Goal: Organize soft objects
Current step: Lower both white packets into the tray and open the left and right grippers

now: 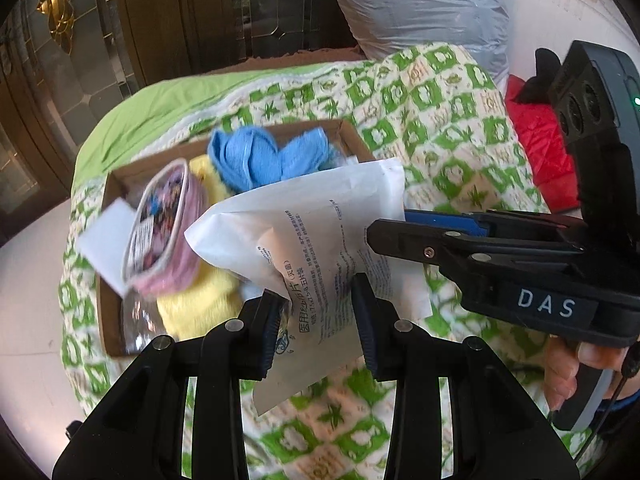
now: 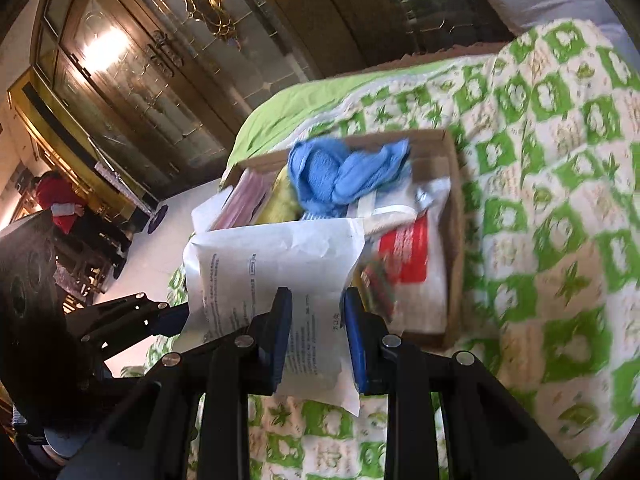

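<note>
resting between both grippers' fingers (image 1: 362,320): white pouch (image 1: 320,248)

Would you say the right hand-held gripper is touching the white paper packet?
Touching. In the left wrist view, the right hand-held gripper has its fingertips overlapping the edge of the white paper packet, with no gap visible.

White packet (image 1: 316,248) blocks box (image 1: 352,136) front; quilt (image 1: 452,120) beyond open (box crammed).
</note>
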Demonstrator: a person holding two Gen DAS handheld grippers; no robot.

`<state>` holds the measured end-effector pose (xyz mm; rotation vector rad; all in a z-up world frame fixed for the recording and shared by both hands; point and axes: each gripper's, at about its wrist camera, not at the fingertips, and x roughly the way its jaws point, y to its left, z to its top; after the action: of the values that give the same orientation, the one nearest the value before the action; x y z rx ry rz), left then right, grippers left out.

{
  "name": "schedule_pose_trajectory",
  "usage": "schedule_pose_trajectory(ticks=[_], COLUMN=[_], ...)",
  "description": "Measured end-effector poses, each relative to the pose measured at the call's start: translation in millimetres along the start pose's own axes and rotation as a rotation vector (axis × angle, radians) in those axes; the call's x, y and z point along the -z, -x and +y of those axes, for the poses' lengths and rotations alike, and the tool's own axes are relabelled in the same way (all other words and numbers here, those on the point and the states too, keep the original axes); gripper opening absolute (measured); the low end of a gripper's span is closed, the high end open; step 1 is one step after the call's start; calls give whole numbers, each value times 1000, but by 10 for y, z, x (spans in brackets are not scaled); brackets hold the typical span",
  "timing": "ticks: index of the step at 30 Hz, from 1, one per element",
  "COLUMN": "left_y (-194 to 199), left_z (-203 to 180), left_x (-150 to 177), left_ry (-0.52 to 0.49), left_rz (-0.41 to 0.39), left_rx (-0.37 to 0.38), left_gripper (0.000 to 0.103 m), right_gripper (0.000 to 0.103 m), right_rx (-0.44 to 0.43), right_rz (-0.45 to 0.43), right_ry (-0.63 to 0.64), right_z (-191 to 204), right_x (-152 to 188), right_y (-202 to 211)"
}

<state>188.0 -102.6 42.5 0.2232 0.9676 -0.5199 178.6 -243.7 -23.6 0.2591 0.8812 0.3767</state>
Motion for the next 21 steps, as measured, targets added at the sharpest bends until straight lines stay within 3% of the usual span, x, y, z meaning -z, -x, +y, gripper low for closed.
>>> schedule_pose_trajectory(ticks=[9, 21], left_y=[-230, -699], left_z=[35, 198], left_x=[-327, -195], left_ry=[9, 53], left_rz=[1, 86], left_rx=[1, 25], left_gripper=[34, 34], right_gripper=[26, 26], right_rx=[48, 104], right_rz=[-16, 94], right_ry=[10, 7], right_z=[-144, -284], right_x=[-250, -268], right_y=[-30, -422])
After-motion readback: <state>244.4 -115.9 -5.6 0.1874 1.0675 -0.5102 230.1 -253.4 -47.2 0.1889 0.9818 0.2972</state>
